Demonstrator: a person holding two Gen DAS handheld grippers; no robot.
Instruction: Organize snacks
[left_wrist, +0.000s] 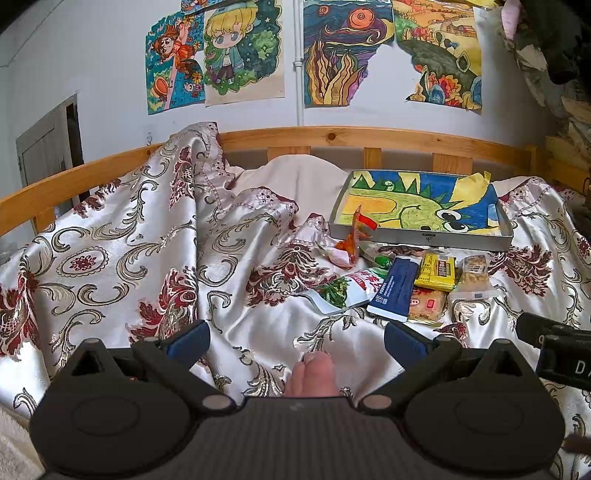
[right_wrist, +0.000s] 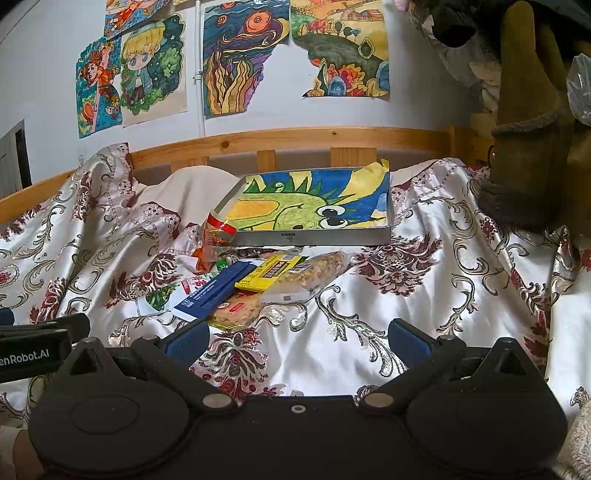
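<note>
Several snack packets lie in a loose pile on the satin bedspread in front of a grey tray (left_wrist: 421, 236) (right_wrist: 310, 238) lined with a dragon drawing. The pile includes a blue packet (left_wrist: 395, 288) (right_wrist: 214, 290), a yellow packet (left_wrist: 437, 271) (right_wrist: 267, 273), a clear cracker packet (left_wrist: 474, 275) (right_wrist: 314, 273), a white-green pouch (left_wrist: 343, 291), an orange biscuit packet (left_wrist: 426, 304) (right_wrist: 232, 314) and an orange-red packet (left_wrist: 354, 240) (right_wrist: 212, 236) leaning on the tray. My left gripper (left_wrist: 295, 338) is open and empty, short of the pile. My right gripper (right_wrist: 295, 338) is open and empty, just before the pile.
A wooden bed rail (left_wrist: 332, 136) runs behind the tray, with drawings on the wall above. The bedspread (left_wrist: 147, 240) is bunched up at the left. Plush items (right_wrist: 532, 147) crowd the right side. The right gripper's body (left_wrist: 557, 347) shows at the left view's right edge.
</note>
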